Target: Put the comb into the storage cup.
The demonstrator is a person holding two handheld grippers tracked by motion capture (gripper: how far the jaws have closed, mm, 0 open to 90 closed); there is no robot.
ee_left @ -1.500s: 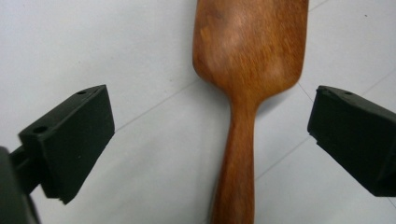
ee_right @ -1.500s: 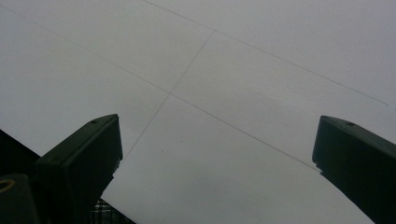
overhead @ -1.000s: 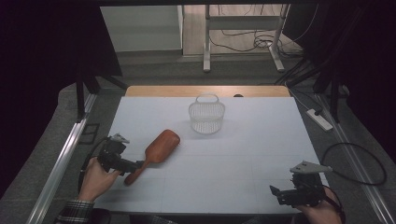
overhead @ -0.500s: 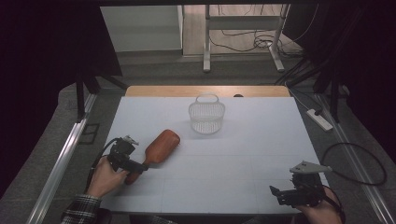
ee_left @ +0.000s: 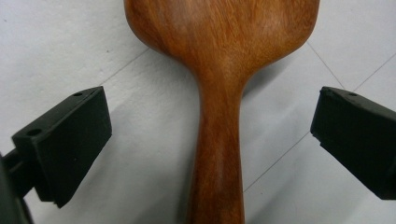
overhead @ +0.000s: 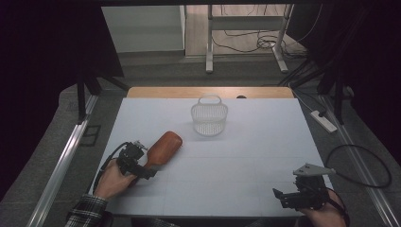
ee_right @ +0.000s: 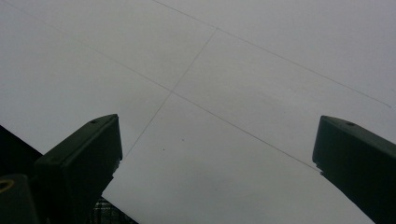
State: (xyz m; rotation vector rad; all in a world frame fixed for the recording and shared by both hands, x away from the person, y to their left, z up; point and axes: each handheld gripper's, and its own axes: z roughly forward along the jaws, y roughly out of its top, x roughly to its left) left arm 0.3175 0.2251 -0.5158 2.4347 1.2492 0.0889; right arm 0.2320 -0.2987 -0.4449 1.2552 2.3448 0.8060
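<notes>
The wooden paddle (overhead: 162, 148) lies flat on the white table (overhead: 246, 156), in front of the wire basket (overhead: 209, 118) and off to its left, with its broad end pointing toward the basket and its handle pointing away from it. The left gripper (overhead: 144, 166) sits at the handle end, farther from the basket than the paddle's head. In the left gripper view the jaws stand wide apart on either side of the narrow handle (ee_left: 218, 154), with white table showing in both gaps, so they seem clear of the wood. The right gripper (overhead: 283, 195) rests near the table's front edge, well to the basket's right and nearer the person, its jaws spread open over bare table (ee_right: 219, 93)
</notes>
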